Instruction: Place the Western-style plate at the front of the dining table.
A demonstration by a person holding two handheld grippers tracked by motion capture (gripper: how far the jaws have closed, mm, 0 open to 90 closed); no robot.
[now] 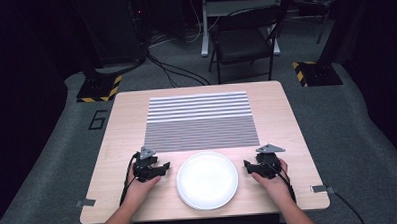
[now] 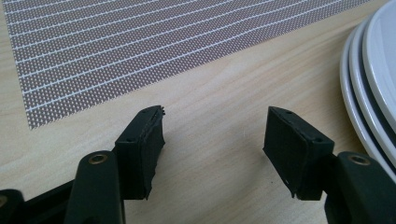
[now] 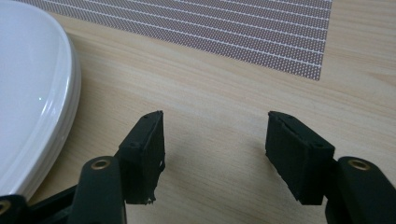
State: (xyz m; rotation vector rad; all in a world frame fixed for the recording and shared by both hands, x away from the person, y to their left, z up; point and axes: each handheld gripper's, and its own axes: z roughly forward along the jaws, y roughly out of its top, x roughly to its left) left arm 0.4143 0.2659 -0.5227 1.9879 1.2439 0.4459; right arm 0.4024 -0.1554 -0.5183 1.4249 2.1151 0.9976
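A stack of white plates (image 1: 207, 179) sits on the tabletop (image 1: 287, 124) between the two grippers, near the person's edge. The left gripper (image 1: 161, 168) rests just to the left of the stack and the right gripper (image 1: 249, 166) just to its right, each held low over the wood. From the left gripper view, the plates' rims (image 2: 369, 88) lie off to the outer side of the right-hand finger (image 2: 292, 149), apart from it; from the right gripper view the stack (image 3: 32, 98) lies beyond the left-hand finger (image 3: 144, 154), also not touching. Ahead of both pairs of fingers lies the striped placemat (image 1: 201, 121).

Both pairs of fingers stand partly apart, at a middling gap, with only bare tabletop between them; neither holds anything.

The likely aim is to take a plate off the stack and set it on the placemat. The risks, as I judge them: the rims are thin, smooth and nested closely (at least three edges show in the left gripper view), so a finger slid under the wrong edge could lift more than one plate, or none. A grip on one side alone could let the glossy rim slip from the pads and the plate tilt and drop. Pushing in sideways from either gripper could also shove the whole stack across the wood rather than catch it.
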